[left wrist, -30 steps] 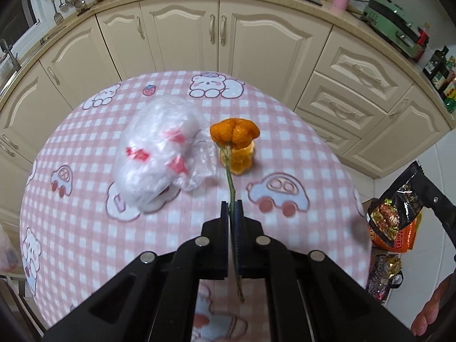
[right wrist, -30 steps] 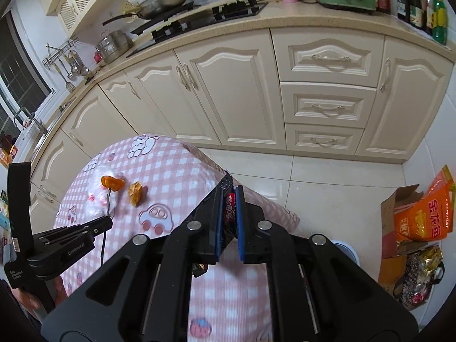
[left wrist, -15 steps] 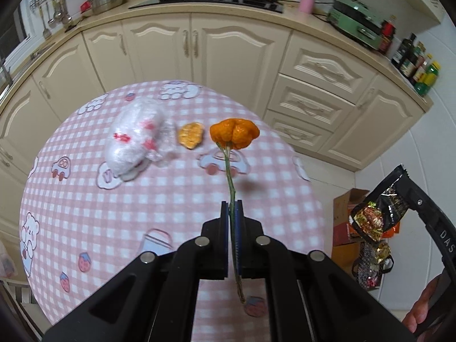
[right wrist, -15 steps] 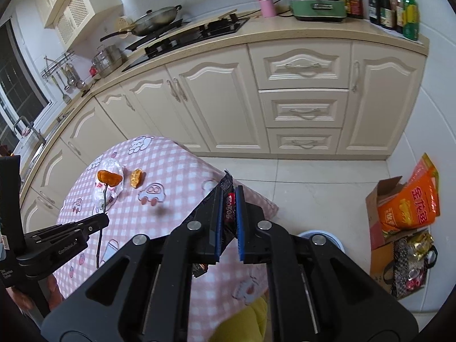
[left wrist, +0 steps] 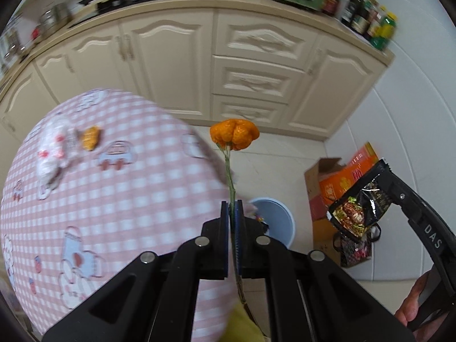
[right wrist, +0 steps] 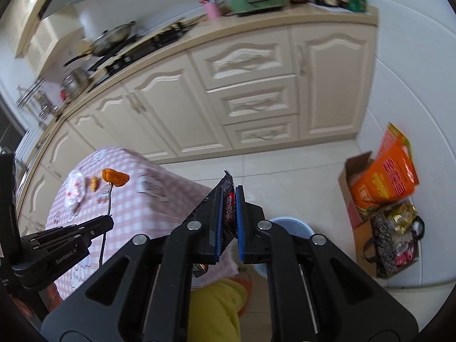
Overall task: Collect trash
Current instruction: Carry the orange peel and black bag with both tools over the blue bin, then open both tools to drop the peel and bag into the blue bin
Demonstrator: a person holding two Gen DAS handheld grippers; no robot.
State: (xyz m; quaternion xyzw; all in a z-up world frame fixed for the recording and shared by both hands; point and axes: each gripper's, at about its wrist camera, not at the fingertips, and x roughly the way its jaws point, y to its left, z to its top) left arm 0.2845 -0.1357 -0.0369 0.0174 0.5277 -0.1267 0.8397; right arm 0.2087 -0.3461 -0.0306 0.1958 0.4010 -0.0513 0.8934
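Left wrist view: the left gripper (left wrist: 232, 213) pinches the thin green stem of a wilted orange flower (left wrist: 234, 134), held over the floor near the pale blue bin (left wrist: 280, 222). Beside it, the right gripper (right wrist: 228, 208) is clamped on a black snack wrapper (right wrist: 226, 196). The slender stem could slip or swing wide of the bin on release; peel (left wrist: 90, 141) and a plastic bag (left wrist: 52, 151) remain on the checked table (left wrist: 128, 199).

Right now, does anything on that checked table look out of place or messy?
Yes: a crumpled plastic bag and an orange peel scrap lie loose on the tablecloth, litter not yet collected. Nothing looks spilled or broken.
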